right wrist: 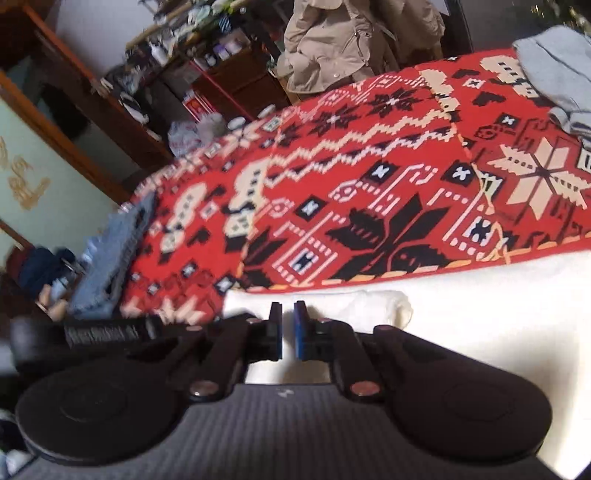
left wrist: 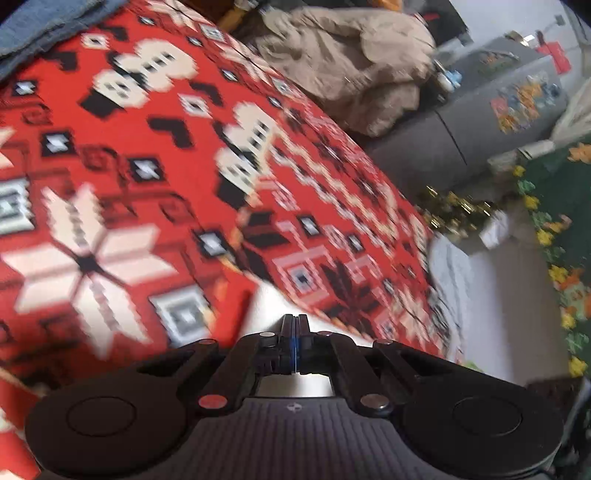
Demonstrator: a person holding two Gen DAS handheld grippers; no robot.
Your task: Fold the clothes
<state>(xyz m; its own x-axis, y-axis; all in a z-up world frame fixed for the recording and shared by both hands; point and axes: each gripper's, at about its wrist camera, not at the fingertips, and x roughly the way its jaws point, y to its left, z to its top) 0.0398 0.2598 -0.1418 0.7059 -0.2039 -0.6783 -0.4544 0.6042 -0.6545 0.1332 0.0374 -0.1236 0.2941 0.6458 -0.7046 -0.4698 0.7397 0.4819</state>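
Observation:
A white garment (right wrist: 461,332) lies spread at the near edge of a bed covered with a red patterned blanket (right wrist: 369,177), with a bunched fold just past my right gripper (right wrist: 287,308). That gripper hovers over the white cloth, shut but for a thin slit, and nothing shows pinched in it. In the left wrist view my left gripper (left wrist: 294,320) is shut, pads together, over a patch of the white garment (left wrist: 269,306) beside the red blanket (left wrist: 147,166). I cannot tell whether it pinches any cloth.
Blue denim (left wrist: 40,26) lies at the blanket's far corner, and a folded denim piece (right wrist: 107,266) sits at the bed's left edge. A grey garment (right wrist: 554,70) rests at top right. A beige coat (right wrist: 332,44), wooden shelves (right wrist: 229,85), a grey cabinet (left wrist: 498,107) and a green floral carpet (left wrist: 554,221) surround the bed.

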